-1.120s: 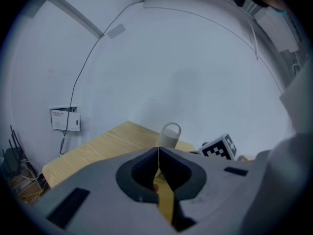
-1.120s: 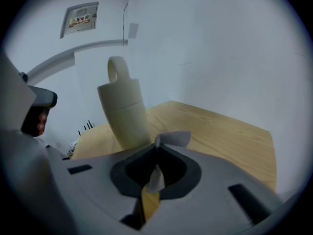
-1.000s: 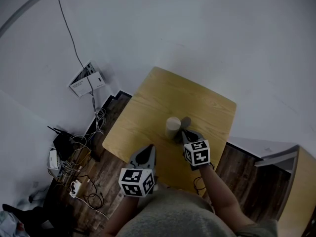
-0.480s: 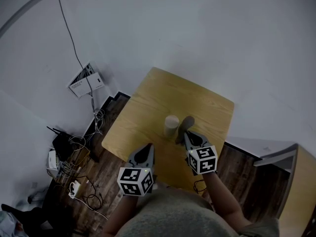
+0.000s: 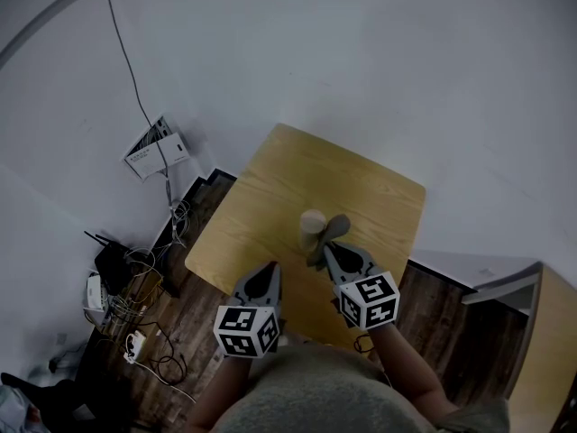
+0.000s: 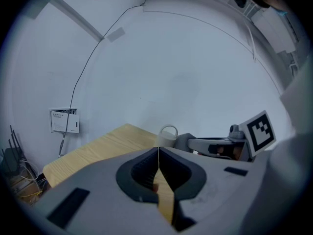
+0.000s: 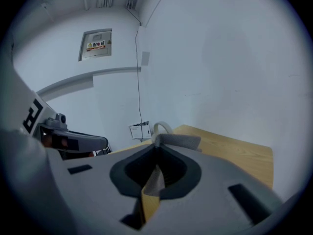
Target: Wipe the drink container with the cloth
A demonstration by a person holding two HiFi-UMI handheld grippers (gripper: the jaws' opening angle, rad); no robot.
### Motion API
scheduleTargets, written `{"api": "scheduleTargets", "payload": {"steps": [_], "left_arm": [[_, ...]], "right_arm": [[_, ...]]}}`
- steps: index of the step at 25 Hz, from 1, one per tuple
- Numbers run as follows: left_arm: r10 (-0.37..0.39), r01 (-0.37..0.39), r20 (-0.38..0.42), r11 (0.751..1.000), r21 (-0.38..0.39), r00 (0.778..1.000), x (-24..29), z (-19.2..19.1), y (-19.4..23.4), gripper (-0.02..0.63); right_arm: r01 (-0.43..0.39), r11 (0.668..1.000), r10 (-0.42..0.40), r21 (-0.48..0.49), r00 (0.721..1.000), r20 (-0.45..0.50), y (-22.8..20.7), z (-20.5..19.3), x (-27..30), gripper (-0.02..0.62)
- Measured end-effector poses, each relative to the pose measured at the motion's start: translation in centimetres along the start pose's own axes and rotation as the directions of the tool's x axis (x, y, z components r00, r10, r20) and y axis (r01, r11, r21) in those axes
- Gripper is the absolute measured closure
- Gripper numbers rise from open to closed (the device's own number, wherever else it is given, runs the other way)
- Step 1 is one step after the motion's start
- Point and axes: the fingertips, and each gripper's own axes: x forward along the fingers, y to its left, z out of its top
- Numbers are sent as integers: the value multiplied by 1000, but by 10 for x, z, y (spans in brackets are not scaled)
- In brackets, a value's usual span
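A pale drink container (image 5: 312, 229) stands near the middle of the small wooden table (image 5: 270, 188); its rim shows as a white ring (image 6: 168, 132) in the left gripper view and behind the cloth (image 7: 161, 128) in the right gripper view. My right gripper (image 5: 326, 250) is shut on a grey cloth (image 5: 329, 231), whose free end (image 7: 177, 140) lies against the container's right side. My left gripper (image 5: 267, 280) hangs shut and empty over the table's near left edge, apart from the container.
The table stands in a white-walled corner. A wall box (image 5: 158, 147) with a cable, and a tangle of wires and devices (image 5: 126, 287), lie on the dark floor to the left. A pale cabinet (image 5: 541, 332) is at the right.
My right gripper with the cloth has swung back left toward the container and drawn slightly nearer to me. The left gripper has barely moved.
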Motion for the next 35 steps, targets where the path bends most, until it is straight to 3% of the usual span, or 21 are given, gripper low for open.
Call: {"api": "scheduleTargets", "payload": {"steps": [7,16,35], "left_arm": [[3,-3,5,1000,-3,1000,-2,1,0,603],[12,-12,8,1000,-11,1000,-3,1,3,603],[23,-23,2,1000,-21,1000,-2,0,10,603]], "right_arm": [[-55,998,55,-32,998,19,20,12,6,586],[-77,995,75,-62,997,-29,25,0,30,586],[-73,994,55,-86,980,-194,19,-60,71,586]]}}
